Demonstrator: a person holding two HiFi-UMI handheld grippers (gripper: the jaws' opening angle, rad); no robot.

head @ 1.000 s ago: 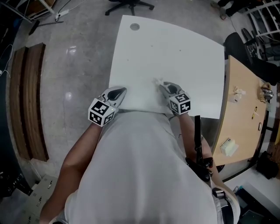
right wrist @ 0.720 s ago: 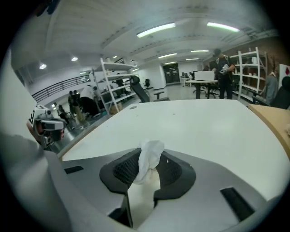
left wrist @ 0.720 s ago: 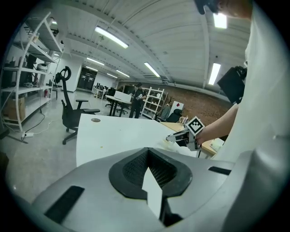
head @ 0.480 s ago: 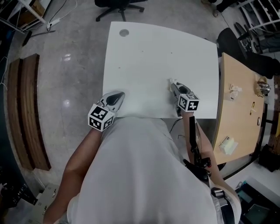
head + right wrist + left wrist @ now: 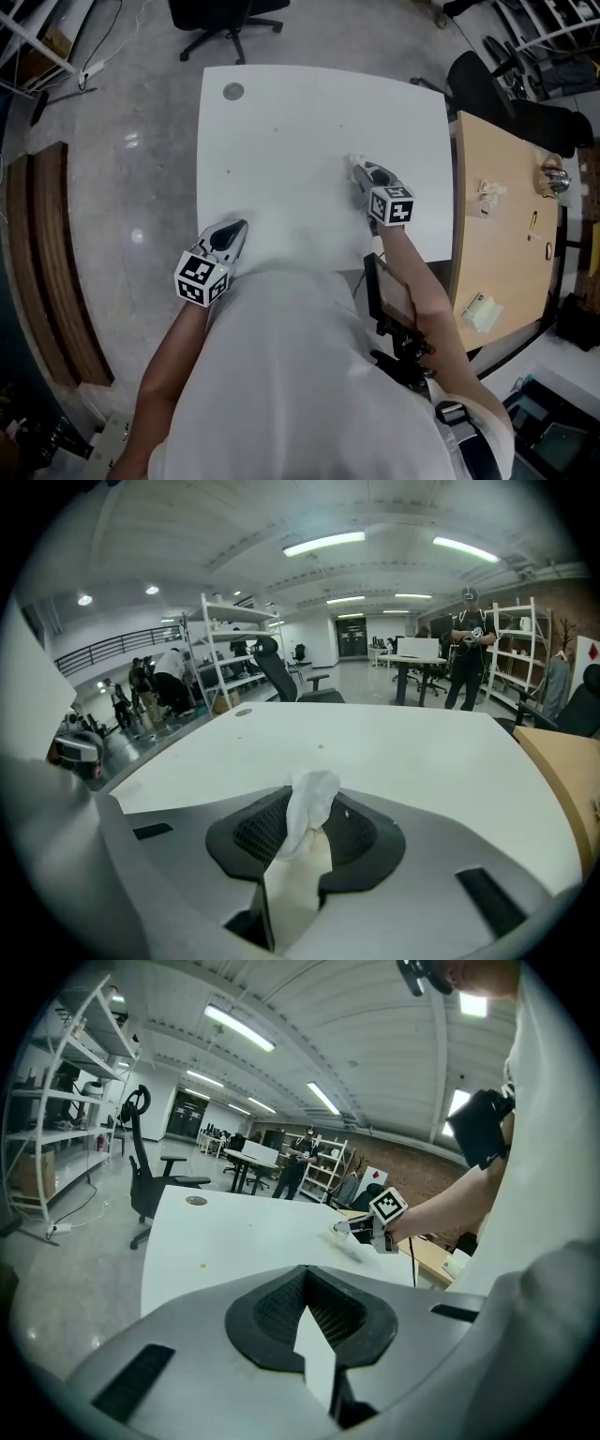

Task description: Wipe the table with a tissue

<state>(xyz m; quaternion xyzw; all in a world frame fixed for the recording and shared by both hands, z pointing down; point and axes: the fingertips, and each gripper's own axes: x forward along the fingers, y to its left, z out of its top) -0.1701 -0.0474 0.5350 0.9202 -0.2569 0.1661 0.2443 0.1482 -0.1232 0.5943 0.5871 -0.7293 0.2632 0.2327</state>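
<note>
Presently, item by item.

- **White table** [image 5: 309, 112]: bare top with a few small specks. A round cable grommet [image 5: 233, 91] sits near its far left corner.
- **Right gripper** [image 5: 362, 172]: out over the right half of the top, pointing downward. Its jaws are clamped on a crumpled white tissue [image 5: 310, 810]. The wad sticks out past the pads toward the table. From the head view it looks to be at the surface, though I cannot be sure it touches.
- **Left gripper** [image 5: 236, 231]: at the near left edge of the table, well apart from the other. Its jaws are together with nothing between them, and it seems idle.
- **Tan side table** [image 5: 502, 244]: just beside the white one on the right, carrying small odds and ends. It has no part in the work.
- **Step in hand**, by my reckoning: the wiping itself. How much of the top is done cannot be read off a clean white surface.
- **Next move** calls for pressing the tissue flat to the top and sweeping it across the open area toward the far side and the left. The grip must be firm enough that the wad does not drag out of the jaws.
</note>
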